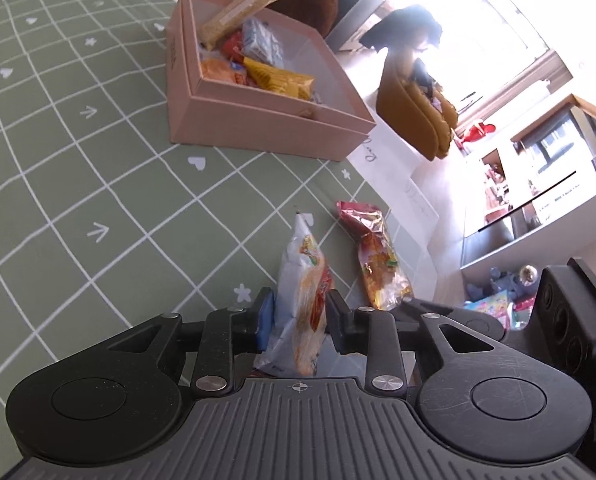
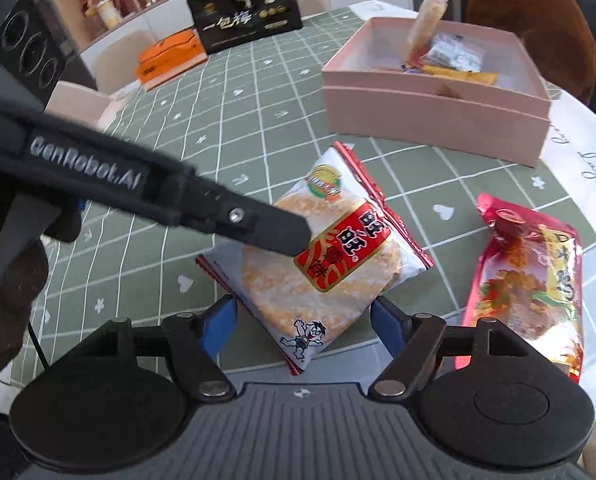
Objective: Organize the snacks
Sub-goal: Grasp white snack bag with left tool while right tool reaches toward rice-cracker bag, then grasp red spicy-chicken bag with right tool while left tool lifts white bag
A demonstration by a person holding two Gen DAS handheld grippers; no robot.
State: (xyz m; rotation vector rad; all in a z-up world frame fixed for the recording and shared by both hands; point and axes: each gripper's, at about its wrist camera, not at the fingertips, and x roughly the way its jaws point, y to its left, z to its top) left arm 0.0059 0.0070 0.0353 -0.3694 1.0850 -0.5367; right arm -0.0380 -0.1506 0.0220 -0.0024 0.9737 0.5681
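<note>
Crinkly white-and-red plastic rice-cracker packet (image 2: pixel 321 256): just before pink cardboard box (image 2: pixel 437 120), on bench | left gripper (image 1: pixel 299 320) fingers pinching its edge | right gripper (image 2: pixel 301 320) fingers spread around it | judged light, slippery, crackers brittle; grip sealed edge gently.

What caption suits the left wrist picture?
Left gripper pinches rice cracker packet; pink box of snacks waits beyond.

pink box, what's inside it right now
In the pink box: a tall tan packet leaning upright, a blue-white packet, yellow and orange packets. Anything beneath them is hidden.
</note>
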